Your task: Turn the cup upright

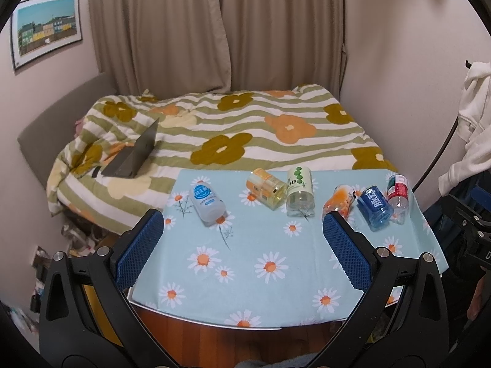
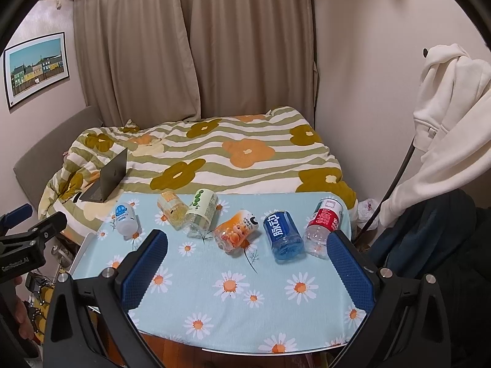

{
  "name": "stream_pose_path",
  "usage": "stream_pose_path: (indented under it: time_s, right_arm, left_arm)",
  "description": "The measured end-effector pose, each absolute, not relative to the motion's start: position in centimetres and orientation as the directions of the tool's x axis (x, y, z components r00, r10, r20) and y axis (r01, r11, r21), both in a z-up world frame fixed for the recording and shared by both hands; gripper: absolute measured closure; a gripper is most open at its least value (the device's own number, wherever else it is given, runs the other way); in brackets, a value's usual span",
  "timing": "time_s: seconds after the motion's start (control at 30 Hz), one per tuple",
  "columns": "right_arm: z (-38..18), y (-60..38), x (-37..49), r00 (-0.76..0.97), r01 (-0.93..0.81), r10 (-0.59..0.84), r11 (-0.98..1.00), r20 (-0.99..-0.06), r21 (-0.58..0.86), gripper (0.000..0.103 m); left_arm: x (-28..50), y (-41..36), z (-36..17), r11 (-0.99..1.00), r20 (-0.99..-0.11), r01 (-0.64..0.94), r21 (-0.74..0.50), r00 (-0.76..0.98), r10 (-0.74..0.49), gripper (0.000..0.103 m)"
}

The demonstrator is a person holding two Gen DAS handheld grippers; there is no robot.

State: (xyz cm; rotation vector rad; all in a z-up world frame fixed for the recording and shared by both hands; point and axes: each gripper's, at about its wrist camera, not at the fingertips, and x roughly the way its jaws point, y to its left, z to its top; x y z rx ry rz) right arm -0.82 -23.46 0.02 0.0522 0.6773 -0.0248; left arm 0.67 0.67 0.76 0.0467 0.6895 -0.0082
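Both grippers' fingers (image 1: 346, 245) (image 2: 349, 270) spread wide, six toppled cups (image 2: 284, 234) on daisy tablecloth (image 1: 245, 263)

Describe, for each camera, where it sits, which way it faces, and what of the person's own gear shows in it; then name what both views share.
Left wrist: sits on the left gripper, facing forward over the table toward the bed; its own open jaws show, with the other gripper's black frame at the far right edge.
Right wrist: sits on the right gripper, facing the same way; its open jaws show, and the left gripper appears at the left edge.
Shared: the six tipped cups, including the blue cup, plus bed and curtains.
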Motion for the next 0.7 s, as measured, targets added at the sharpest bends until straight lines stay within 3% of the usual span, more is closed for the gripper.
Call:
stream_pose_path:
  time_s: [0.43, 0.7]
  right_arm:
    - [0.1, -25.4, 2.8, 0.74, -0.034, 0.092, 0.994, -0.666, 0.099, 0.0]
    - [-2.0, -25.6, 5.5, 0.712, -0.03, 0.07, 0.997, -0.699, 0.069, 0.0]
  left_arm:
    - [3.5, -3.6, 0.4, 0.999, -0.682, 0.001, 0.047, 0.73, 0.032, 0.0]
    - [8.1, -5.3, -1.3, 0.997, -0.728, 0.069, 0.044, 0.685, -0.015, 0.0]
